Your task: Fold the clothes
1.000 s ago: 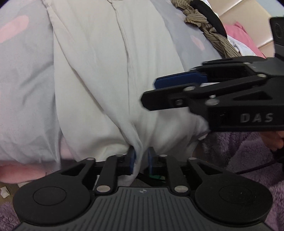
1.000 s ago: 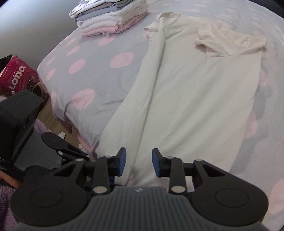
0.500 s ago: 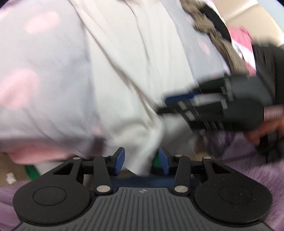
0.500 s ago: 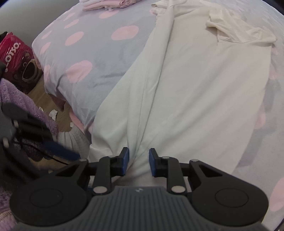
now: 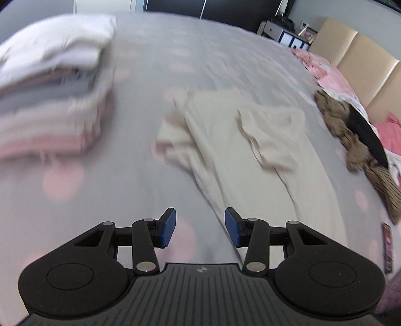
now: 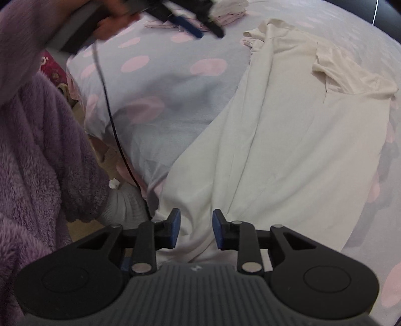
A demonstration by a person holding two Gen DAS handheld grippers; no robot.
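Note:
A cream long garment (image 6: 288,140) lies lengthwise on the grey bed cover with pink dots (image 6: 160,82); it also shows in the left wrist view (image 5: 250,150). My right gripper (image 6: 196,229) is open, its fingers on either side of the garment's near hem at the bed edge. My left gripper (image 5: 199,227) is open and empty, raised above the bed left of the garment. The left gripper also shows blurred at the top of the right wrist view (image 6: 190,22).
A stack of folded clothes (image 5: 50,100) sits at the left. A brown striped garment (image 5: 356,155) and pink clothes (image 5: 333,80) lie at the right by the beige headboard (image 5: 363,65). A purple fleece sleeve (image 6: 37,155) and a black cable (image 6: 112,120) are at the left.
My left gripper let go of the hem, opened and swung up over the bed towards the far end. My right gripper opened slightly and stayed at the hem.

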